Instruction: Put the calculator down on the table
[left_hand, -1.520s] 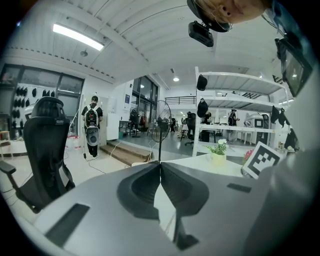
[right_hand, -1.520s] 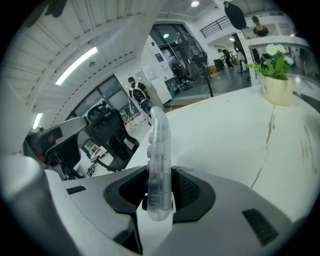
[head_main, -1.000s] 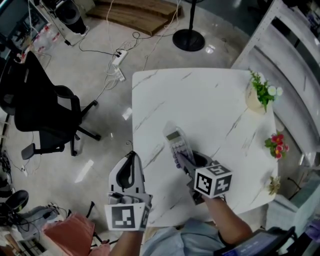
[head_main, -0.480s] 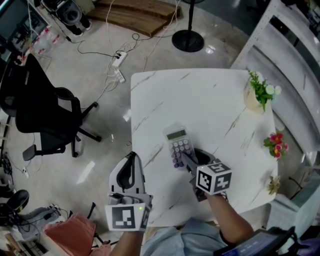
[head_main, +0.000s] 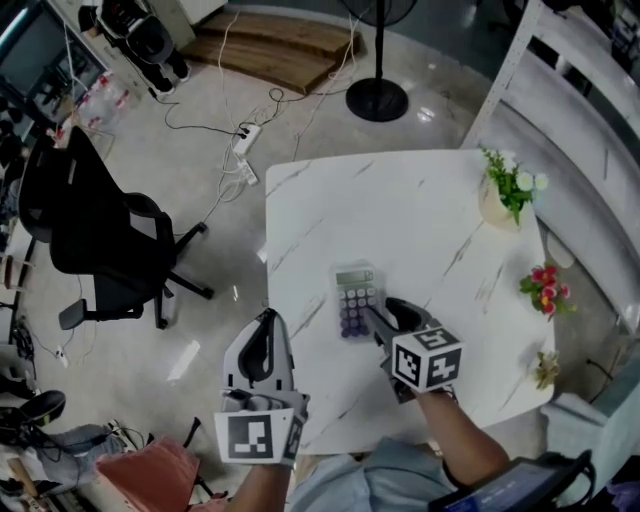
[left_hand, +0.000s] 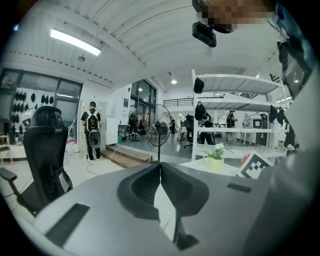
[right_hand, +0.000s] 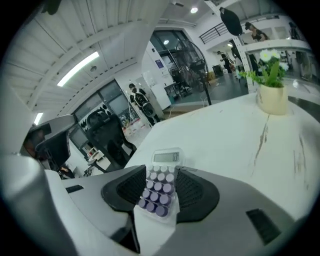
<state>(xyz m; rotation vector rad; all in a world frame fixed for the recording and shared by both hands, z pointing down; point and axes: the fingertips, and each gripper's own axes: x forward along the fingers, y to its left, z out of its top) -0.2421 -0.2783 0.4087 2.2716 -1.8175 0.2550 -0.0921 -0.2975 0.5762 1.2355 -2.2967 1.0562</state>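
Observation:
A white calculator (head_main: 355, 298) with purple keys lies flat on the white marble table (head_main: 420, 210), near its front left part. My right gripper (head_main: 382, 316) is just behind it. In the right gripper view the calculator (right_hand: 161, 182) lies between the two dark pads (right_hand: 128, 187) with a thin gap on each side. These jaws have just been opening and nothing is gripped. My left gripper (head_main: 264, 342) hangs off the table's left edge, over the floor. Its jaws (left_hand: 160, 165) are shut with the tips meeting and nothing between them.
A pale pot of white flowers (head_main: 503, 196) stands at the table's far right, and red flowers (head_main: 545, 289) sit at its right edge. A black office chair (head_main: 95, 240) is on the floor to the left. A fan base (head_main: 378, 98) and cables lie beyond the table.
The calculator, tilted in the right gripper a second ago, now lies flat on the table. The right jaws have spread apart. Both grippers have shifted slightly.

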